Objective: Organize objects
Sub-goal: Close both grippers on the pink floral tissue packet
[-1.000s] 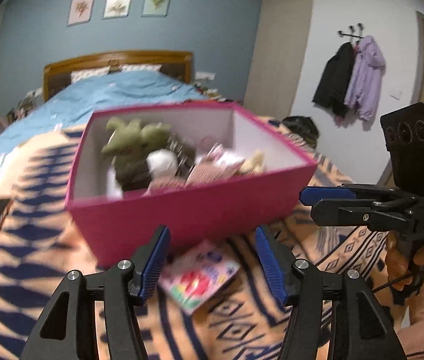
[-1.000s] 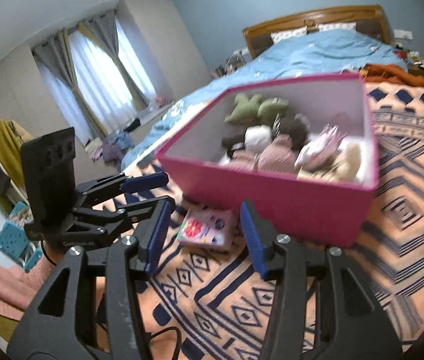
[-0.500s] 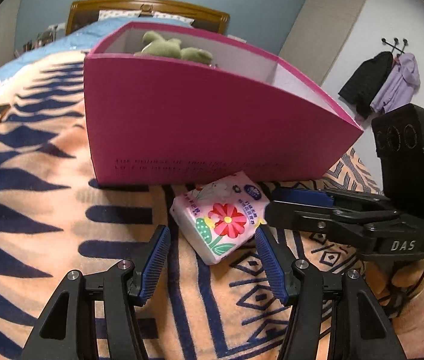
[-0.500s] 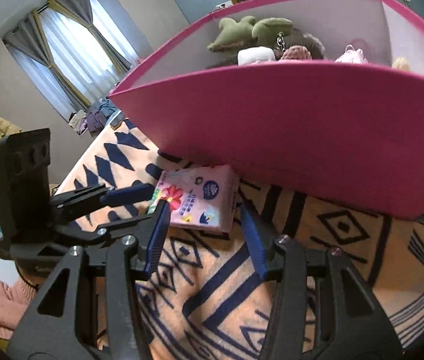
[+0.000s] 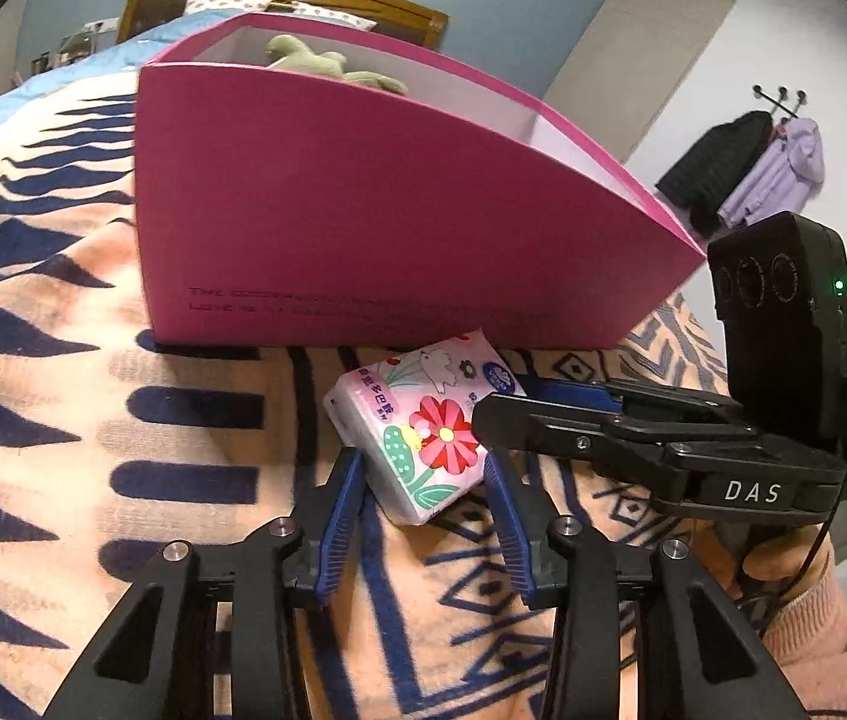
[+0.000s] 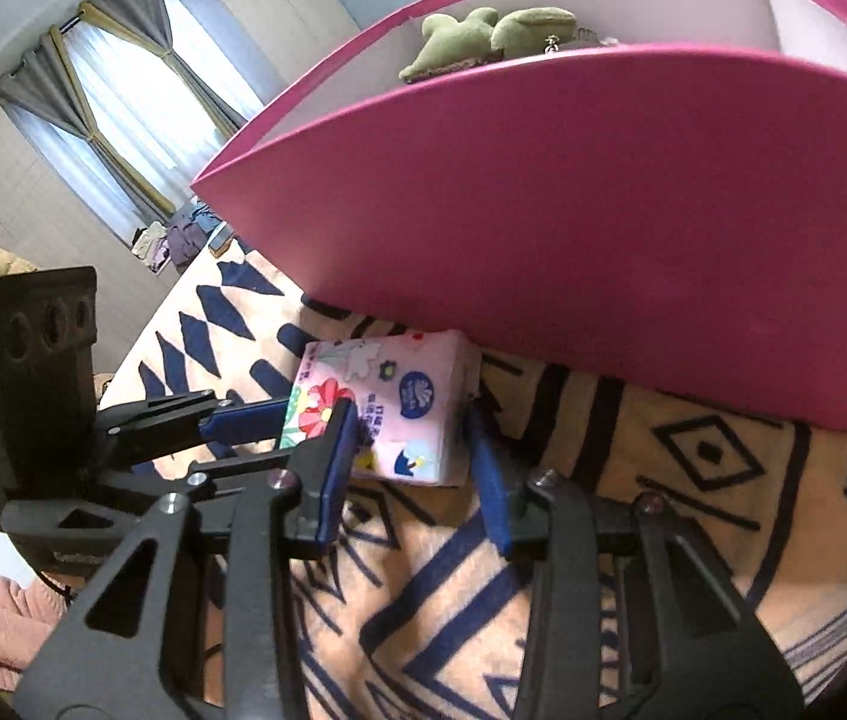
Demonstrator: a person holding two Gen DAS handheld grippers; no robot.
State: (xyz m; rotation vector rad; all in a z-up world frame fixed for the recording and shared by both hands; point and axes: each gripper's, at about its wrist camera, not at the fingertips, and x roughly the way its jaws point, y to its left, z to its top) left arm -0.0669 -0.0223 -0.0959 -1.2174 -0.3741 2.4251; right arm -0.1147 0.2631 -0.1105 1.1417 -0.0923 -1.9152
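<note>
Both claws have just been closing on the tissue pack (image 5: 423,420), which lies on the patterned blanket (image 5: 63,420) just in front of the pink box (image 5: 363,210). The left claw (image 5: 423,474) squeezes its near corner; the right claw (image 6: 411,444) clamps its near edge, pads touching. This looks like the pick-up step; next, lift the pack together over the box wall and release beside the green plush toy (image 6: 483,36). A second ago both claws hovered higher, jaws wider, the pack untouched.
</note>
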